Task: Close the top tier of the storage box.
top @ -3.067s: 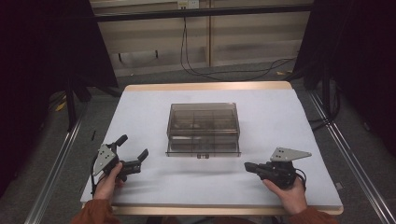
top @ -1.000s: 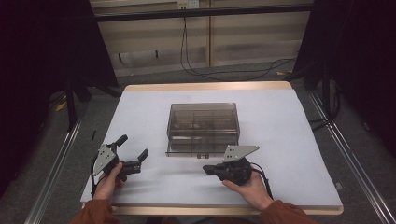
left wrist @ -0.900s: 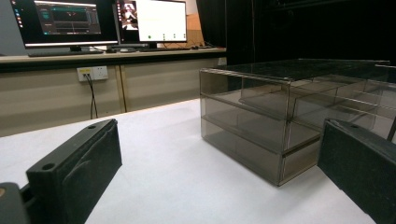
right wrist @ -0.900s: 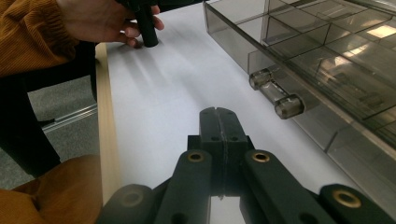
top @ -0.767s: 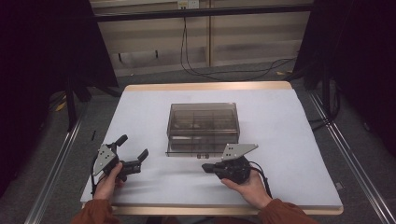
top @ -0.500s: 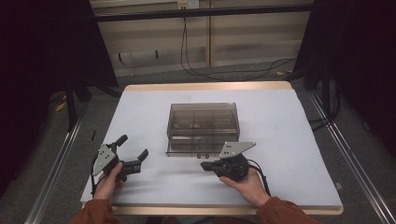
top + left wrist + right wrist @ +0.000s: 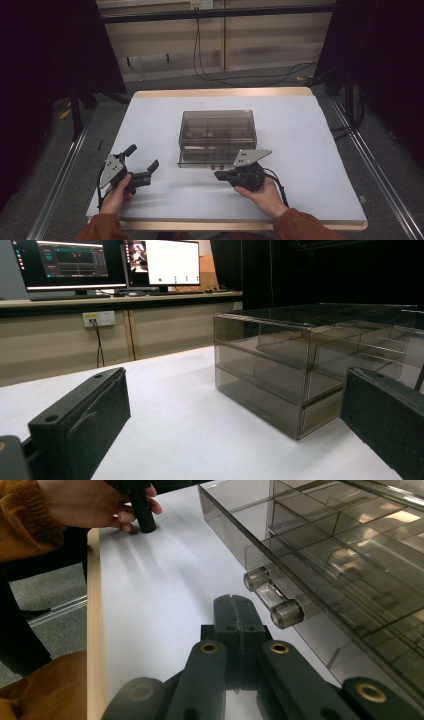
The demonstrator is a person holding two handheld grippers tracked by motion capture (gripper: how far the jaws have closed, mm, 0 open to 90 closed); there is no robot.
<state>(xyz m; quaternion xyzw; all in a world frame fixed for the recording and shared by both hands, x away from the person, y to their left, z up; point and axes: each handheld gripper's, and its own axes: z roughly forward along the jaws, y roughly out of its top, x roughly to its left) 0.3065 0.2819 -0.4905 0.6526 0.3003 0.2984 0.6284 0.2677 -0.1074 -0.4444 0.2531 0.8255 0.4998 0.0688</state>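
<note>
The right gripper (image 7: pixel 220 175) has its two black jaws pressed flat together, nothing between them, as its own view (image 7: pixel 235 611) shows clearly. It lies low over the white table (image 7: pixel 310 145), held by the person's right hand (image 7: pixel 260 192), with its tips pointing toward the person's left. Just beside those closed tips, a little to the far side, sits the clear cylindrical handle (image 7: pixel 273 600) of the bottom drawer; the tips are close to it but not touching it. That handle belongs to the smoky transparent plastic drawer box (image 7: pixel 217 131), which stands near the middle of the table, and its divided compartments (image 7: pixel 350 540) show through the walls. The grey three-cornered plate (image 7: pixel 251 157) on this gripper overlaps the box's front right corner in the high view.

The left gripper (image 7: pixel 142 162) stands wide open, its jaws well apart with only bare table between them. The person's left hand (image 7: pixel 117 192) holds it near the table's front left corner, well apart from the box. Along its jaws the box (image 7: pixel 310 365) appears ahead and to the right, two tiers visible through the tinted walls. Beyond the table's far edge there are lit computer monitors (image 7: pixel 107 262) on a wooden bench (image 7: pixel 120 300), and a wall socket (image 7: pixel 98 318) with a cable hanging from it. An orange sleeve (image 7: pixel 310 226) covers the right forearm.
</note>
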